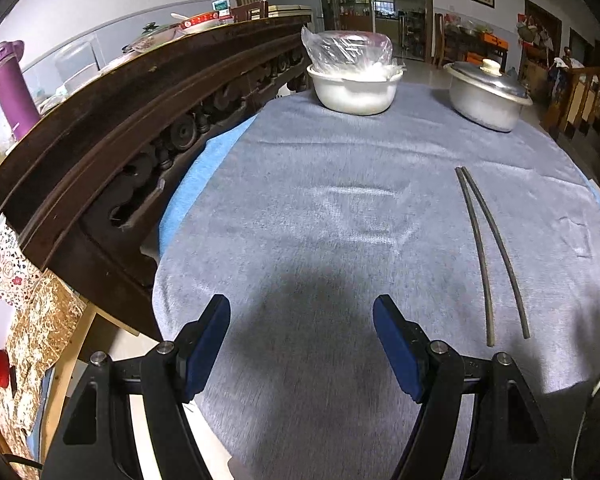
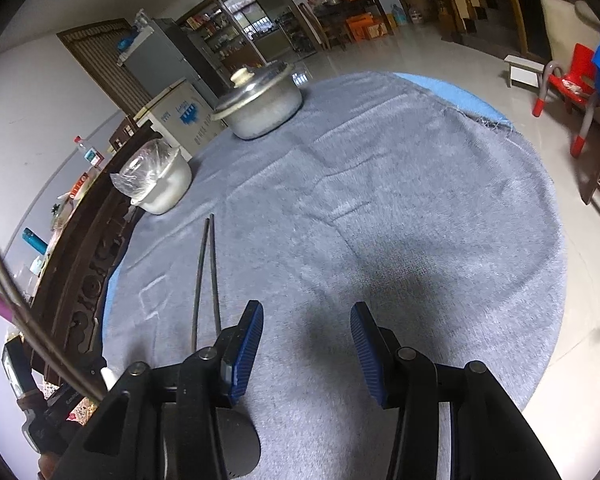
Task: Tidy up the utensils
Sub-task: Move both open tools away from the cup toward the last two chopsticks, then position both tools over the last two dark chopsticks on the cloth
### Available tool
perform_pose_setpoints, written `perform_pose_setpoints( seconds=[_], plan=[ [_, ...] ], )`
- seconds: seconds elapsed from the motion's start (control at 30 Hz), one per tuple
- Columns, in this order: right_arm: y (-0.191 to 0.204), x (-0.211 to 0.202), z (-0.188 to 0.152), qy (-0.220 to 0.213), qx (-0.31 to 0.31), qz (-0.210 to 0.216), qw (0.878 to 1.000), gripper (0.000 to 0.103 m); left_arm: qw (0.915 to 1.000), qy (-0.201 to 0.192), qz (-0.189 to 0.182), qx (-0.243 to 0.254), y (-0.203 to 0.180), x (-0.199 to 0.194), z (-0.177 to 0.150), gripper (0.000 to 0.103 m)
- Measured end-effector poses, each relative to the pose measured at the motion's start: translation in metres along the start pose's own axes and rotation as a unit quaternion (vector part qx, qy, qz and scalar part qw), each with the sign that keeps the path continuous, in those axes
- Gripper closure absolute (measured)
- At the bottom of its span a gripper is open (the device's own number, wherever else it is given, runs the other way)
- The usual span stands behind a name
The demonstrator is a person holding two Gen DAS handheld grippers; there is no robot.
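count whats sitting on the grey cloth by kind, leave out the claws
chopsticks: 2, lying side by side, far tips nearly touching
white bowl with a plastic bag over it: 1
lidded metal pot: 1
total: 4
Both the left claw and the right claw are open and hold nothing.

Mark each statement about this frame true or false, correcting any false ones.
1. Both grippers are open and empty. True: left gripper, right gripper.
2. The chopsticks lie on the grey cloth. True.
3. The metal pot has no lid. False: a lid with a pale knob covers it.
4. The white bowl is covered by a clear plastic bag. True.
5. The chopsticks lie crossed in an X. False: they lie side by side, meeting at the far tips.
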State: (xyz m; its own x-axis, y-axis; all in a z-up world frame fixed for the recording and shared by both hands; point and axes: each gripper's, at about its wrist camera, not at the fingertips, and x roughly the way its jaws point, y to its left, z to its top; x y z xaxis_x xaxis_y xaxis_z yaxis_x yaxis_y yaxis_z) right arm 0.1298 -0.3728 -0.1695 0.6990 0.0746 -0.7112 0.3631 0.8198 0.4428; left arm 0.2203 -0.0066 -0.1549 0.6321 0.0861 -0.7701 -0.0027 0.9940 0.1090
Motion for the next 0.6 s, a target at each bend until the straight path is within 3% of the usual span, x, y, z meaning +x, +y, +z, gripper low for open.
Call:
perform_pose_setpoints(
  seconds=[0.33, 0.6],
  plan=[
    [0.0, 0.037, 0.015, 0.028, -0.014, 0.009, 0.999, 0.054, 0.9998, 0.011, -0.003, 0.018, -0.01, 0.026, 0.016, 0.029],
    [0.021, 0.096, 0.048, 0.092, -0.063, 0.069, 0.991, 0.054, 0.999, 0.039, -0.014, 0.019, -0.009, 0.052, 0.02, 0.029]
  ],
)
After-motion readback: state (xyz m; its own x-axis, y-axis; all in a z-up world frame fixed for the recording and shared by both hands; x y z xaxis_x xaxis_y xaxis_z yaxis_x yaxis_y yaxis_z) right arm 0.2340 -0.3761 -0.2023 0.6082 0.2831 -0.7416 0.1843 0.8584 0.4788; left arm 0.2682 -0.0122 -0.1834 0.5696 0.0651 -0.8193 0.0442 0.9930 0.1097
